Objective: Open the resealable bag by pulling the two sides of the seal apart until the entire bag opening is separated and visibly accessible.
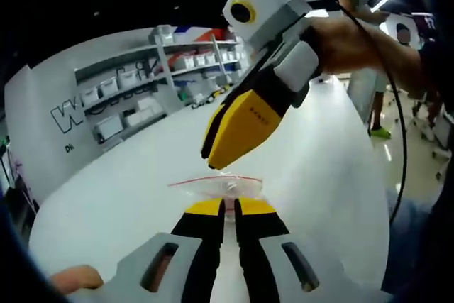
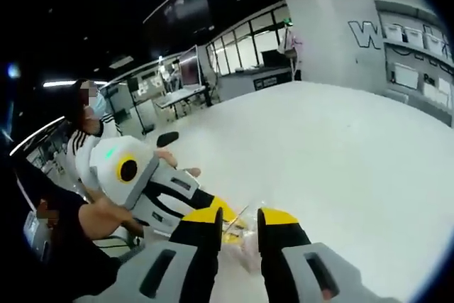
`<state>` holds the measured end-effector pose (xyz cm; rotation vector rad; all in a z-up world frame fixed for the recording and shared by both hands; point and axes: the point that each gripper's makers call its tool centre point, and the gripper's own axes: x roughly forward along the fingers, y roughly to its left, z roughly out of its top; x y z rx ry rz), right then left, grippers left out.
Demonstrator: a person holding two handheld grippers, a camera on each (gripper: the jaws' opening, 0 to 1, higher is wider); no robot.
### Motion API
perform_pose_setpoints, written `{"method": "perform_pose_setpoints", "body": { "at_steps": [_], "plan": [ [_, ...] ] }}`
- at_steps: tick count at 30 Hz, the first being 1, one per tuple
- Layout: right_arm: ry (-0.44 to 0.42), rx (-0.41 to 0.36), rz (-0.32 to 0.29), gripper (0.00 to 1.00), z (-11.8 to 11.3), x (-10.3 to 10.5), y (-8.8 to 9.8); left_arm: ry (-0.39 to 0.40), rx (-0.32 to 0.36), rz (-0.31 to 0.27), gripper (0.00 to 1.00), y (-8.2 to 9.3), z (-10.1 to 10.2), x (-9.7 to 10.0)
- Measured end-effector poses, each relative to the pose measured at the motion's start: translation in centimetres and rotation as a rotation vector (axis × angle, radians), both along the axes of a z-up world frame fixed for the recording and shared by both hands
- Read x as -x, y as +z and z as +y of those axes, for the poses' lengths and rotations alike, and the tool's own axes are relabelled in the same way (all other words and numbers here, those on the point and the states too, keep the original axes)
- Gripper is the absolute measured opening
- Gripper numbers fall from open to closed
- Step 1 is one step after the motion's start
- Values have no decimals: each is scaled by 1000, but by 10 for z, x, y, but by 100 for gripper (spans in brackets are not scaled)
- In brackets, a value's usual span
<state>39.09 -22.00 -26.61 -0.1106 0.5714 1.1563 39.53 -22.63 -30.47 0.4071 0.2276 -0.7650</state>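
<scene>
In the left gripper view, the left gripper (image 1: 228, 207) was clamped on the bag (image 1: 218, 186) at 12 o'clock, its red seal running 9 to 3, while the right gripper (image 1: 216, 155) came down from 1 o'clock, jaws together just above that seal. In the right gripper view, the right gripper (image 2: 239, 219) stood apart with the bag (image 2: 245, 240) between its jaws, and the left gripper (image 2: 220, 212) came in from 9 o'clock.

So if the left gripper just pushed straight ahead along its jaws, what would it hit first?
Probably the resealable bag, whose red seal strip lies just beyond the left gripper. The right gripper hangs above that line; depth is hard to judge.
</scene>
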Motion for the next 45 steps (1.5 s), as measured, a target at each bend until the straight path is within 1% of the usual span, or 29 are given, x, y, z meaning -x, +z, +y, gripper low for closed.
{"method": "perform_pose_setpoints", "body": {
  "at_steps": [7, 9, 19, 26, 30, 33, 36, 39, 40, 41, 42, 45],
  "plan": [
    [5, 36, 4, 15, 0, -1, -9, -1, -4, -8, 6, 0, 0, 1],
    [5, 34, 9, 15, 0, -3, -10, -2, -4, -7, 6, 0, 0, 1],
    [19, 52, 29, 8, 1, 0, -15, -8, -12, -11, 6, 0, -1, 2],
    [27, 72, 32, 1, 0, 8, -21, -11, -18, -13, 6, 1, -3, 2],
    [22, 75, 27, 0, -3, 10, -20, -12, -20, -11, 6, 0, -3, 1],
    [18, 67, 37, 0, -3, 11, -19, -13, -19, -12, 6, 0, -3, 2],
    [14, 70, 27, 0, -4, 12, -18, -14, -22, -14, 6, 0, -3, 3],
    [37, 94, -18, 0, -6, 16, -15, -12, -28, -18, 6, 0, -3, 3],
    [32, 90, -36, 4, -5, 15, -13, -11, -30, -21, 6, 0, -3, 3],
    [30, 97, -45, 11, -5, 14, -12, -11, -32, -23, 6, 0, -3, 3],
    [26, 110, -59, 13, -5, 13, -13, -11, -33, -25, 6, 1, -4, 3],
    [28, 148, -100, 13, -5, 11, -13, -13, -38, -30, 6, 1, -5, 4]
  ]
}}
